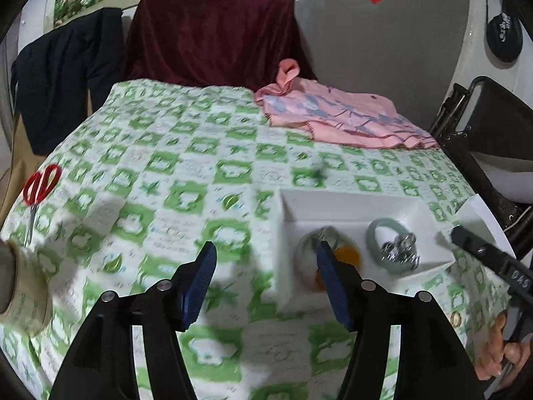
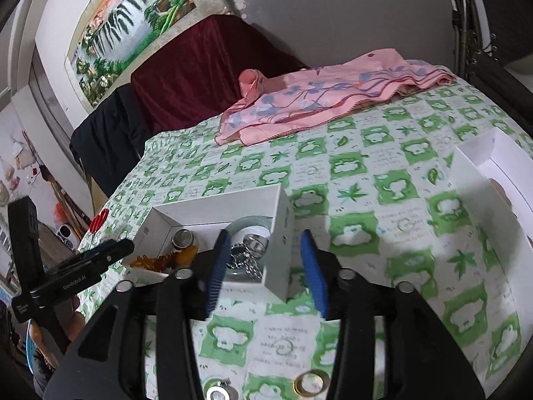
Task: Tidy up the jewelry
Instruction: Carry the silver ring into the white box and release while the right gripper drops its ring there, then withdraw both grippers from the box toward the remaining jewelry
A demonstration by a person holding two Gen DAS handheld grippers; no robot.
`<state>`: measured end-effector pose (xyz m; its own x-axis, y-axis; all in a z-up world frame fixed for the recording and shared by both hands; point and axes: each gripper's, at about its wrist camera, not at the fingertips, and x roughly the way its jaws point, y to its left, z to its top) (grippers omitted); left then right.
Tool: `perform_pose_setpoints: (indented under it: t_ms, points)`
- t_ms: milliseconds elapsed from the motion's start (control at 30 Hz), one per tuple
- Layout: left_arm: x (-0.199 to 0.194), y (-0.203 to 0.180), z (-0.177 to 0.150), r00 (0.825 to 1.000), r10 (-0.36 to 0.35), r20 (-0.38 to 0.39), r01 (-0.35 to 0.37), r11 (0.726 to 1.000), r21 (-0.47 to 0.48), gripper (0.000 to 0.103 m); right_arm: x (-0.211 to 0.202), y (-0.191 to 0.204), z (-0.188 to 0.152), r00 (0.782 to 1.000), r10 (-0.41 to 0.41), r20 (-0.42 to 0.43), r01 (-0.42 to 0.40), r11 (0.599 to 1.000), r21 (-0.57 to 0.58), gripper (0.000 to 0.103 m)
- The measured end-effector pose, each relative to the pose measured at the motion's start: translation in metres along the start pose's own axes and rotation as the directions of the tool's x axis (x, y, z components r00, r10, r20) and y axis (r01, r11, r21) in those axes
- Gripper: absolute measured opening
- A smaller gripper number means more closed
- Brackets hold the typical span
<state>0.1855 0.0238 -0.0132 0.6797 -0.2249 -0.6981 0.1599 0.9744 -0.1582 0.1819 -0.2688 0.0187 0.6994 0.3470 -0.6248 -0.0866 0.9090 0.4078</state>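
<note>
White cardboard box (image 2: 213,213) sits open on the green-and-white tablecloth (image 2: 383,206), holding a pale jade bangle (image 1: 388,245), silver chain pieces (image 1: 399,250) and amber beads (image 2: 150,261); 2 loose rings, gold (image 2: 311,383) and silver (image 2: 218,394), lie on the cloth nearest the right camera; left gripper (image 1: 266,276) and right gripper (image 2: 263,266) both hover with fingers spread, holding nothing; red scissors (image 1: 40,190) lie well apart.

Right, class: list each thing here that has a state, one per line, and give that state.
Left gripper: open, empty.
Right gripper: open, empty.
White jewelry box: lidless, holding jewelry.
Jade bangle: lying inside the box.
Red scissors: closed.
Pink cloth: crumpled.
Gold ring: loose on tablecloth.
</note>
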Motion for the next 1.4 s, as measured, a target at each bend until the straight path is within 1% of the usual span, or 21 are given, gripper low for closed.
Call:
perform_pose_setpoints:
  t_ms: [33, 100, 133, 233, 333, 533, 733, 867, 1067, 1133, 1233, 1400]
  points:
    - [-0.001, 0.003, -0.002, 1.000, 0.001, -0.003, -0.001, 1.000, -0.006, 0.064, -0.004, -0.001, -0.002, 1.000, -0.003, 0.008, 0.003, 1.000, 0.003, 0.051]
    - [-0.004, 0.008, -0.007, 1.000, 0.007, -0.007, -0.008, 1.000, -0.018, 0.065, -0.008, -0.001, -0.006, 1.000, -0.006, 0.014, 0.006, 1.000, 0.004, 0.052]
    - [-0.005, 0.010, -0.008, 1.000, 0.011, -0.003, -0.011, 1.000, -0.021, 0.068, -0.010, -0.001, -0.009, 1.000, -0.006, 0.013, 0.006, 1.000, 0.004, 0.052]
    - [-0.012, 0.016, -0.013, 1.000, 0.018, 0.009, -0.018, 0.999, -0.038, 0.072, -0.015, 0.000, -0.015, 1.000, -0.010, 0.012, 0.010, 1.000, 0.001, 0.055]
    - [-0.017, 0.021, -0.020, 1.000, 0.019, 0.003, -0.019, 0.998, -0.052, 0.072, -0.021, 0.000, -0.022, 1.000, -0.014, 0.016, 0.014, 1.000, 0.000, 0.058]
    - [-0.025, 0.024, -0.030, 0.999, 0.037, -0.001, -0.037, 0.998, -0.050, 0.072, -0.032, -0.004, -0.033, 1.000, -0.014, 0.024, 0.014, 1.000, 0.013, 0.061]
    - [-0.028, 0.023, -0.040, 0.998, 0.054, -0.020, -0.054, 0.998, -0.034, 0.072, -0.039, -0.009, -0.044, 1.000, -0.015, 0.020, 0.015, 1.000, 0.028, 0.066]
    - [-0.030, 0.021, -0.047, 0.998, 0.064, -0.030, -0.065, 0.998, -0.022, 0.073, -0.045, -0.009, -0.051, 1.000, -0.015, 0.019, 0.014, 0.999, 0.030, 0.068]
    - [-0.037, 0.021, -0.059, 0.996, 0.076, -0.041, -0.077, 0.997, -0.014, 0.082, -0.052, -0.009, -0.060, 1.000, -0.018, 0.015, 0.018, 0.999, 0.033, 0.075]
    - [-0.039, 0.021, -0.063, 0.996, 0.083, -0.044, -0.083, 0.996, -0.013, 0.086, -0.055, -0.009, -0.063, 1.000, -0.025, 0.016, 0.024, 0.999, 0.037, 0.080]
    - [-0.040, 0.022, -0.068, 0.994, 0.085, -0.063, -0.086, 0.996, -0.017, 0.089, -0.056, -0.011, -0.068, 1.000, -0.026, 0.005, 0.026, 0.999, 0.047, 0.084]
    - [-0.037, 0.023, -0.076, 0.991, 0.071, -0.114, -0.075, 0.997, -0.025, 0.090, -0.052, -0.008, -0.076, 0.999, -0.026, -0.034, 0.027, 0.999, 0.039, 0.086]
